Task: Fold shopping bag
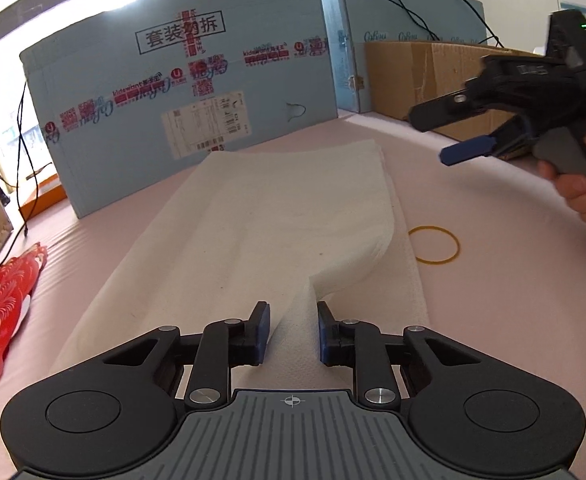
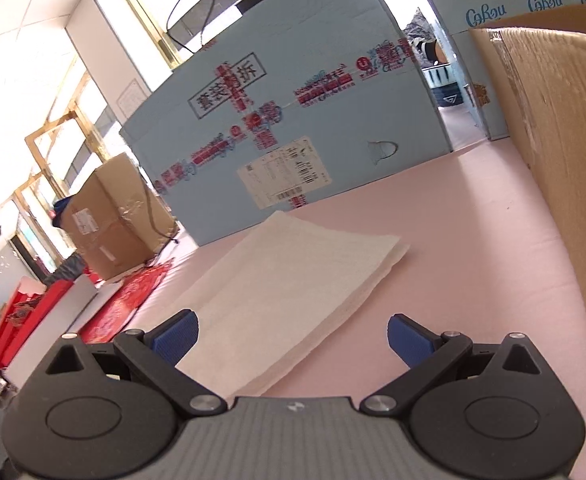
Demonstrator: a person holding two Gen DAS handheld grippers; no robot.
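Lying flat on the pink table [image 1: 493,280] is the white shopping bag [image 1: 253,220], long and partly folded, its far end near the big blue box [image 1: 173,100]. One layer is lifted into a ridge at the near end.

- Left gripper [image 1: 293,330]: jaws narrow, the raised fold of the bag between the blue pads [image 1: 263,332]; whether they press it I cannot tell.
- Right gripper [image 1: 445,140]: held in a hand [image 1: 581,196] above the table to the right of the bag, jaws wide, nothing between them — its own view shows the bag below and ahead of the fingers.
- Rubber band [image 1: 434,244]: yellow ring on the table, just beside the bag's right edge.
- Brown cardboard box [image 1: 433,76]: at the right, behind the right gripper.
- Red patterned packet [image 1: 1,312]: at the left table edge, well apart from the bag.
- Black cables [image 1: 23,120]: hanging at the left of the blue box.
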